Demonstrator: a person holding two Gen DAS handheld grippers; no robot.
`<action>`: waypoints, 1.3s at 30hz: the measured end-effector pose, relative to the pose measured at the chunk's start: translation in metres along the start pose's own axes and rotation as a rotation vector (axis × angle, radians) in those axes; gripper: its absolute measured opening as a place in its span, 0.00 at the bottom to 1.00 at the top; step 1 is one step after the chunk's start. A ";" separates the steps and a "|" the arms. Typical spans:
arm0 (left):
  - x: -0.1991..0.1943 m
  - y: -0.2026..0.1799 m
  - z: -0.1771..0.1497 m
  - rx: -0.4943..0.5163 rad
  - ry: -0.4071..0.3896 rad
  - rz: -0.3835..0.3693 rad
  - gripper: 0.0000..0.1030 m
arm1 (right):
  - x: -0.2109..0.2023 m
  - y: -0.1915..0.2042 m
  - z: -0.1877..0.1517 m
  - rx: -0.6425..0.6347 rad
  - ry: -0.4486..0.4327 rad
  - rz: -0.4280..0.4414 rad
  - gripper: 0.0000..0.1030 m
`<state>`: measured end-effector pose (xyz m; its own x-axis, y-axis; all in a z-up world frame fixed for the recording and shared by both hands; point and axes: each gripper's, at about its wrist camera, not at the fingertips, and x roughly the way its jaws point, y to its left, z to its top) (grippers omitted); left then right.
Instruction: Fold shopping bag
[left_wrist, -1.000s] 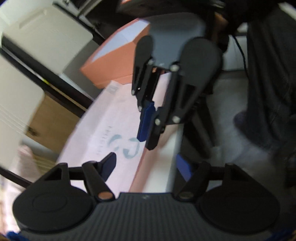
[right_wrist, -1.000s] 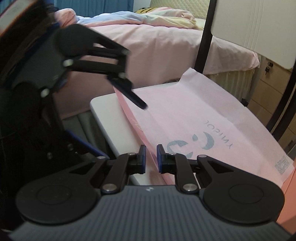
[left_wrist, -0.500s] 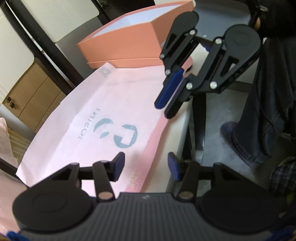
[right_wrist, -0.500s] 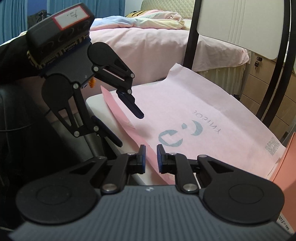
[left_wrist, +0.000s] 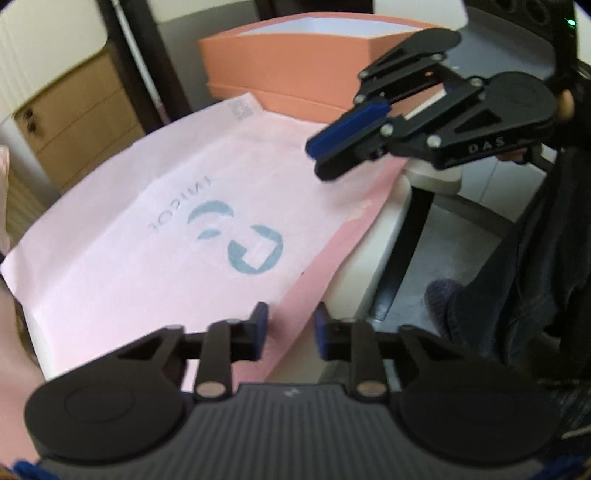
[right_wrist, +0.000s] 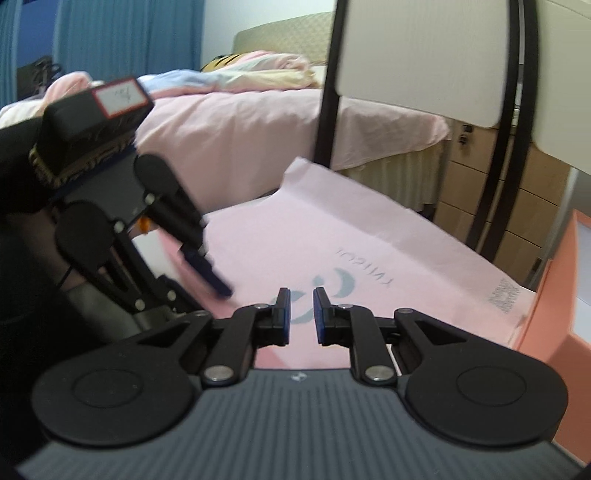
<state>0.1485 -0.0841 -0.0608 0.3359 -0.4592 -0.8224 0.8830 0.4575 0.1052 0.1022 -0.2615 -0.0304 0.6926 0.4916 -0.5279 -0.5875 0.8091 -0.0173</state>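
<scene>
I see the pink paper shopping bag (left_wrist: 155, 236) lying flat on the white table (left_wrist: 360, 258), its far corner against an orange box (left_wrist: 280, 74). My left gripper (left_wrist: 290, 325) straddles the near folded edge, jaws spread; my right gripper (right_wrist: 301, 314) hovers above the logo, narrowly parted, empty.

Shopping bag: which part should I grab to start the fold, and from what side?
Take the shopping bag by its darker pink near edge, probably coming in from the table's open front side. The bag lies flat, so only that border strip by the table edge offers the left gripper something to pinch.
</scene>
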 end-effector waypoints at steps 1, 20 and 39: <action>0.000 0.001 0.001 -0.026 0.001 -0.007 0.24 | 0.000 -0.001 0.000 0.009 -0.004 -0.005 0.16; 0.003 0.070 -0.001 -0.623 0.023 -0.209 0.10 | 0.026 0.024 -0.009 -0.094 -0.016 -0.008 0.17; 0.004 0.066 0.002 -0.487 -0.010 -0.009 0.49 | 0.078 0.036 -0.014 -0.162 0.052 -0.041 0.18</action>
<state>0.2089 -0.0577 -0.0561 0.3342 -0.4710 -0.8164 0.6305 0.7555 -0.1778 0.1293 -0.1984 -0.0839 0.6974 0.4384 -0.5670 -0.6216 0.7637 -0.1741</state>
